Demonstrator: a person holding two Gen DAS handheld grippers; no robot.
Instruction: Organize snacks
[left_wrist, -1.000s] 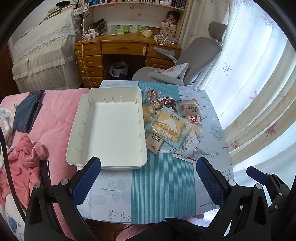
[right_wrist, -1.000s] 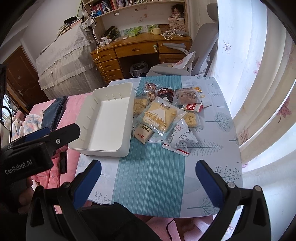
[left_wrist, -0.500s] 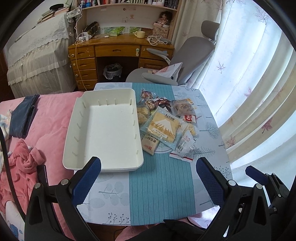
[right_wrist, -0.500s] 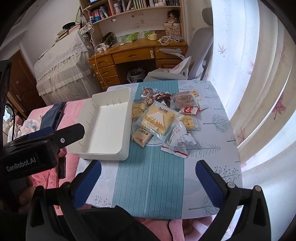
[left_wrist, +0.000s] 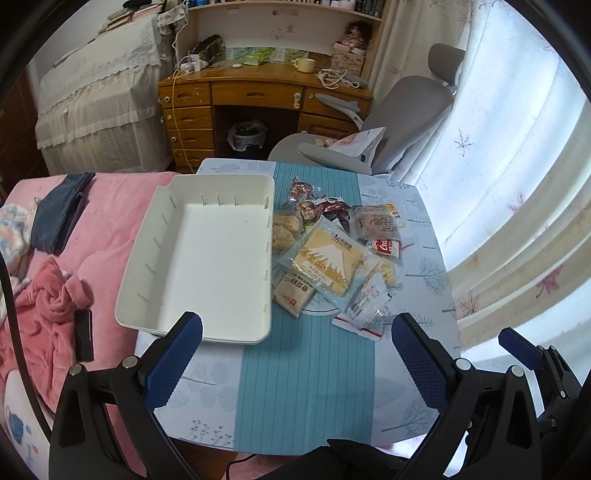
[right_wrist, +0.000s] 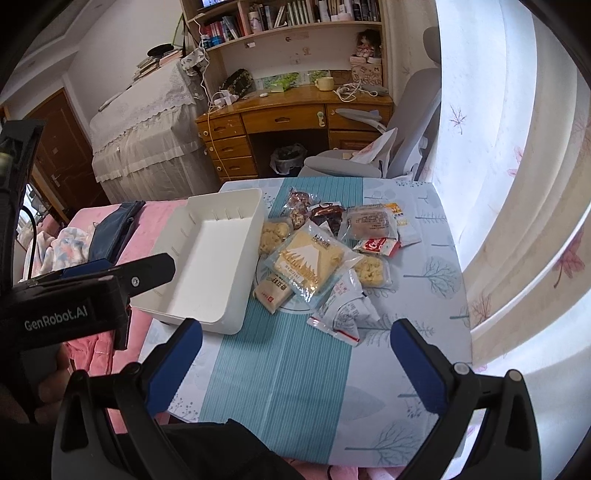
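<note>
Snacks (left_wrist: 328, 254) sit ahead of both wide-open, empty jaws. Reach the right gripper (right_wrist: 295, 354) forward, pinch one packet, drop it in the white tray (left_wrist: 207, 258).

A tray (left_wrist: 207, 258) sits on the left part of the table (left_wrist: 306, 387), its left edge overhanging toward the bed (left_wrist: 107, 229). Just right of the tray lies a heap of snack packets (left_wrist: 332, 251), several overlapping: a large mountain-print packet (left_wrist: 327, 260) lies on top in the middle, a small packet (left_wrist: 293, 291) pokes out under its near-left corner, and a crumpled sachet (left_wrist: 364, 308) lies nearest the camera (partly under the big one). Behind the table stand a chair (left_wrist: 373, 129) and, farther back, a desk (left_wrist: 258, 96); curtains (left_wrist: 517, 184) hang to the right
</note>
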